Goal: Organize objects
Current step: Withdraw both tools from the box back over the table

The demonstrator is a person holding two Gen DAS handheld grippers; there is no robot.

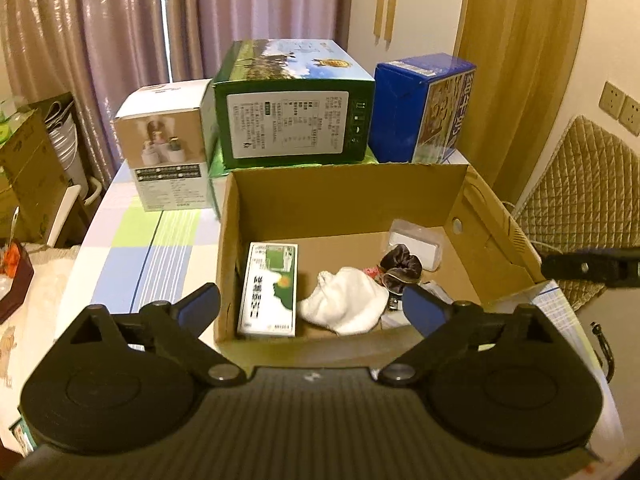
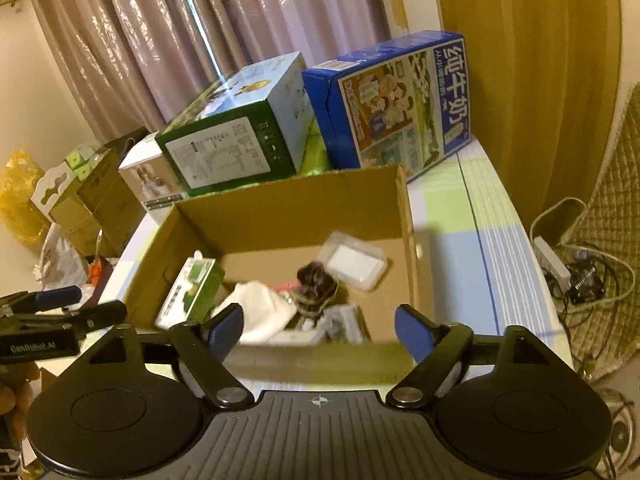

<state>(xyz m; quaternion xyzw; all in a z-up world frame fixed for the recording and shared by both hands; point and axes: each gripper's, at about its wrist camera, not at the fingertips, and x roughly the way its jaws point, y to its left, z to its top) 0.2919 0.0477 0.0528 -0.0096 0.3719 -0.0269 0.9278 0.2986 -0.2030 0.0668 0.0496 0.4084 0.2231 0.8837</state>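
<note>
My left fingers and right fingers both gape wide and empty at the lower middle of each frame, above the near rim of the cardboard box. Inside lie a green carton, a white cloth and a dark scrunchie. Dropping in, I could snag the rim and shove the box across the table. Only the right view shows cables at right.

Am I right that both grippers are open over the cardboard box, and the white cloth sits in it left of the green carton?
Not quite. Both the left gripper and right gripper are open near the cardboard box, but the white cloth lies to the right of the green carton, not left. The left wrist view shows it most clearly.
</note>
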